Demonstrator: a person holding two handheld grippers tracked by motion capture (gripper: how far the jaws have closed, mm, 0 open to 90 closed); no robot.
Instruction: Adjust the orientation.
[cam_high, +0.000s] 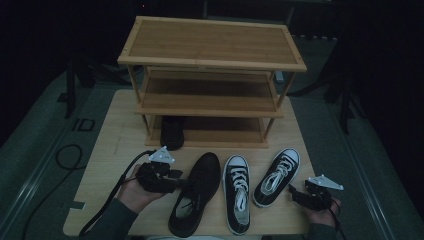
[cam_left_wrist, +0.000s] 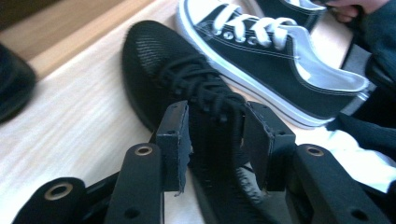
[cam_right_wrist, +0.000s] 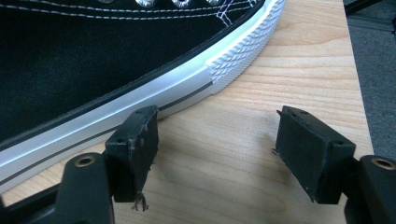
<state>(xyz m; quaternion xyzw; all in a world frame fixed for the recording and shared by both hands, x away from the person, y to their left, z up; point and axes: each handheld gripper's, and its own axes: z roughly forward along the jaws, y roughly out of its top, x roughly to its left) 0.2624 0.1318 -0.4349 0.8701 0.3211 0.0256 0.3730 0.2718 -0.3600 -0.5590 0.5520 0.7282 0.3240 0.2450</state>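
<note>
An all-black lace-up shoe (cam_high: 197, 192) lies on the wooden table (cam_high: 107, 165), toe towards the rack. My left gripper (cam_high: 179, 179) is at its left side. In the left gripper view the jaws (cam_left_wrist: 215, 116) stand wide apart on either side of the black shoe's (cam_left_wrist: 154, 56) laced side, and I see no pad pressing on it. Right of it lie two black-and-white sneakers (cam_high: 236, 192) (cam_high: 276, 176). My right gripper (cam_high: 292, 191) is open beside the right sneaker's heel. In the right gripper view the gripper (cam_right_wrist: 217, 126) has bare wood between its pads, with the sneaker's white sole (cam_right_wrist: 140, 93) next to one pad.
A three-shelf wooden shoe rack (cam_high: 210, 45) stands at the back of the table. Another black shoe (cam_high: 172, 132) sits on its bottom shelf at the left. The table's front edge runs just behind the shoes' heels. Dark floor and cables surround the table.
</note>
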